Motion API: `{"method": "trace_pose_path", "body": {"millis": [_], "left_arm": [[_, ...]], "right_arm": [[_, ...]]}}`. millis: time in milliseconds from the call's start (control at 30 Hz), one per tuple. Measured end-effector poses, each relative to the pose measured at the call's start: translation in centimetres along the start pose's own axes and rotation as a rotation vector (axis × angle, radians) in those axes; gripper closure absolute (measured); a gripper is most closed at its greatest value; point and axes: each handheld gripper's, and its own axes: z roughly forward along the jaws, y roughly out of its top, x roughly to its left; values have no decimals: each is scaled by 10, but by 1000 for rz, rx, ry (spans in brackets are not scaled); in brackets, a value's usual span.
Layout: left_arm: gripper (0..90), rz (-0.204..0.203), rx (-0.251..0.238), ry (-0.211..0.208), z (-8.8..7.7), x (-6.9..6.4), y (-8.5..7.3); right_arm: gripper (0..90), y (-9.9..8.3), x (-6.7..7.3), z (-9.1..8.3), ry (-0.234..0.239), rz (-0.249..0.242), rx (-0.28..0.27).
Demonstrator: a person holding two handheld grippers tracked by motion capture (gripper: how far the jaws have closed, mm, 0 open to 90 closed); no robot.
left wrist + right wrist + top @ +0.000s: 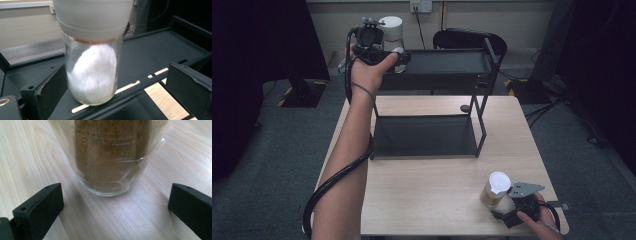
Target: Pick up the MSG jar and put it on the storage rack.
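Glass jar of white powder on black metal shelf, left fingers apart around it; right fingers apart before glass jar of brown powder on pale wood tabletop

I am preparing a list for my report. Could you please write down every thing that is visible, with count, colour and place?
Table: one, light wood, centre.
Shelf rack: one, black, two levels, on the table's far half.
Jar of white powder: one, clear glass, white lid, on the rack's upper level at its left end.
Jar of brown powder: one, clear glass, white lid, on the table near its right front corner.
Chair: one, black, behind the rack.
Left hand-held gripper: one, black, open around the white jar.
Right hand-held gripper: one, black, open by the brown jar.
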Motion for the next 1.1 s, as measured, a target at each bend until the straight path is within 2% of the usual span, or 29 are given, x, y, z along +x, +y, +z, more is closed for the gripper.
{"method": "trace_pose_path", "body": {"millis": [100, 200, 300, 467, 767, 933, 1100], "left_arm": [[33, 5, -1, -7, -2, 1, -6], [12, -21, -26, -14, -5, 3, -16], [2, -12, -24, -19, -8, 4, -21], [1, -25, -36, -33, -11, 8, -32], [4, -21, -52, -65, -10, 11, -50], [5, -35, -68, -88, -10, 14, -61], [5, -38, -66, -94, -10, 15, -68]], "right_arm": [[0, 0, 0, 0, 0, -1, 0], [0, 0, 0, 0, 0, 0, 0], [0, 0, 0, 0, 0, 0, 0], [0, 0, 0, 0, 0, 0, 0], [0, 0, 0, 0, 0, 1, 0], [0, 0, 0, 0, 0, 1, 0], [0, 0, 0, 0, 0, 1, 0]]}}
